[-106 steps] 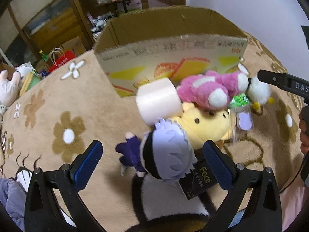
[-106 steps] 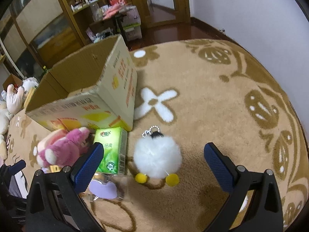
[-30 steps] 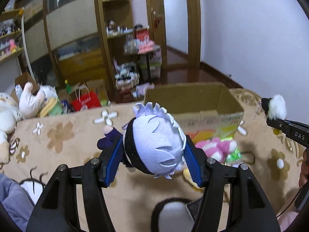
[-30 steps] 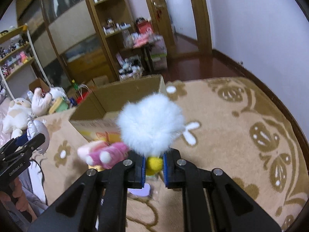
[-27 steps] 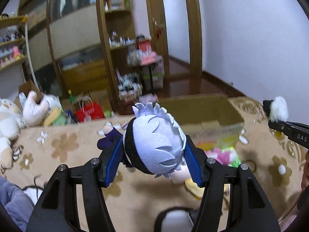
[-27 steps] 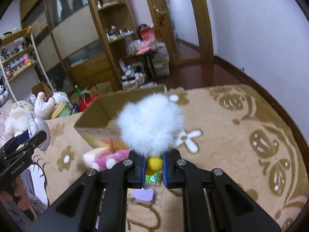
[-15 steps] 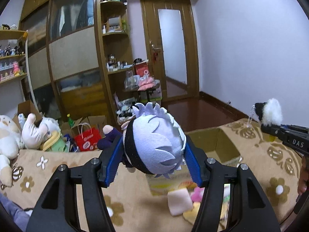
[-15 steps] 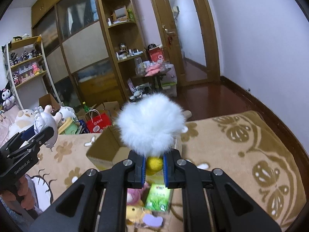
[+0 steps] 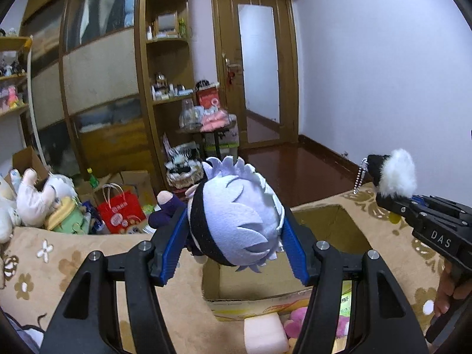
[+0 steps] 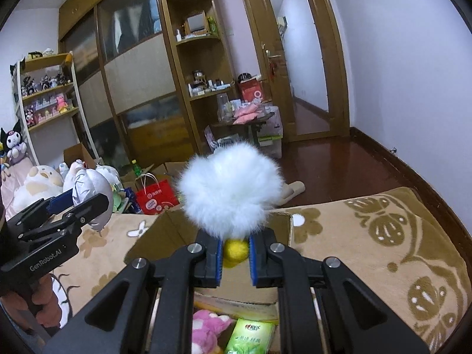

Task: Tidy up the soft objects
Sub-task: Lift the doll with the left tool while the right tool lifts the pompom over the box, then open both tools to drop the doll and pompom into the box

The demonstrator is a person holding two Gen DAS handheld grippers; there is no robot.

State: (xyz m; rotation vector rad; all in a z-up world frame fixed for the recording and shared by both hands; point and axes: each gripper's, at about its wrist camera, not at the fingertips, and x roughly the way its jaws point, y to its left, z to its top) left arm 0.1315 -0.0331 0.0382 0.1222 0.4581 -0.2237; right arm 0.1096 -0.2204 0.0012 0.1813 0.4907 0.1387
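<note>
Both of my grippers have risen well clear of the rug since a few seconds ago, when they hung open over the toys lying by the box; now each carries one. My left gripper (image 9: 234, 243) is clenched on the plush doll (image 9: 236, 224), its blue pads pressing either side of the big felt-haired head, with the small purple body sticking out to the left. My right gripper (image 10: 234, 255) is closed tight on the white pom-pom keychain (image 10: 230, 188), pinching it low down by a yellow foot so the fluffy ball stands above the fingers.

Ahead and below sits the open cardboard box (image 9: 321, 215), its mouth facing up and nothing visible inside from here. On the rug in front of it lie a pink plush (image 10: 206, 330), a green tissue pack (image 10: 252, 336) and a pale foam block (image 9: 264, 334).

Both toys look very light and squashy. The doll's head gives under my pads, so a grip across its widest part should hold without harm. The pom-pom's fur is slick and compresses to nothing, so I judge the firmer foot or the ball chain the surer hold. Neither should suffer from a drop into the box.
</note>
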